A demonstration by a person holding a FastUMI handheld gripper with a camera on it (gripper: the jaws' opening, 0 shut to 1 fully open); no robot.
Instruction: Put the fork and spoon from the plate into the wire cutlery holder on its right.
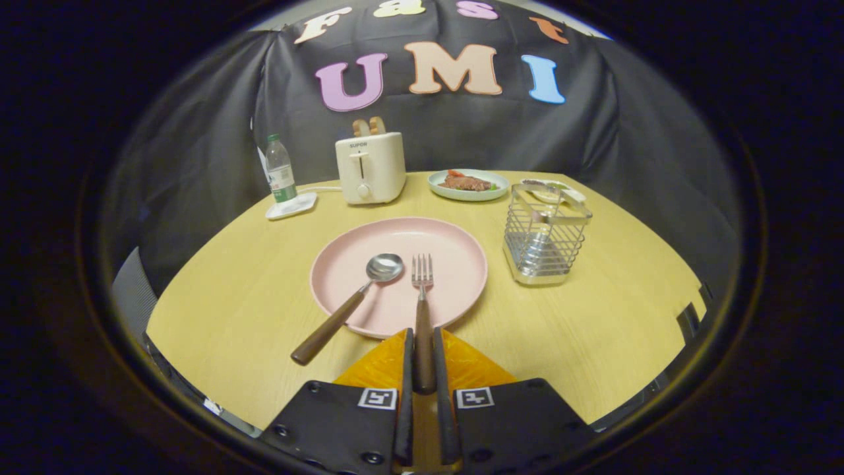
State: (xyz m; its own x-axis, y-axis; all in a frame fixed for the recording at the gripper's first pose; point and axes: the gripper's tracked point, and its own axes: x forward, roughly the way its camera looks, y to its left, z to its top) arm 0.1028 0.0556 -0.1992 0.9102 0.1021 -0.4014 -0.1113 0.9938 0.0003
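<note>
The counter carries everything before you, its pale wood surface running back to the dark booth wall. At its centre, just ahead of your gripper, lies the pink plate. To the plate's right, standing apart from it, is the wire cutlery holder, upright. Behind the plate stands the cream toaster with bread in its slots; beside it to the right sits a pale green dish of food, and to the left a clear bottle on a small white tray. The spoon rests bowl-up on the plate, its brown handle slanting over the near rim onto the counter. The fork lies with its tines on the plate, its handle reaching straight back to you. Your jaws are pinching that handle, one finger pressed on each side.
</note>
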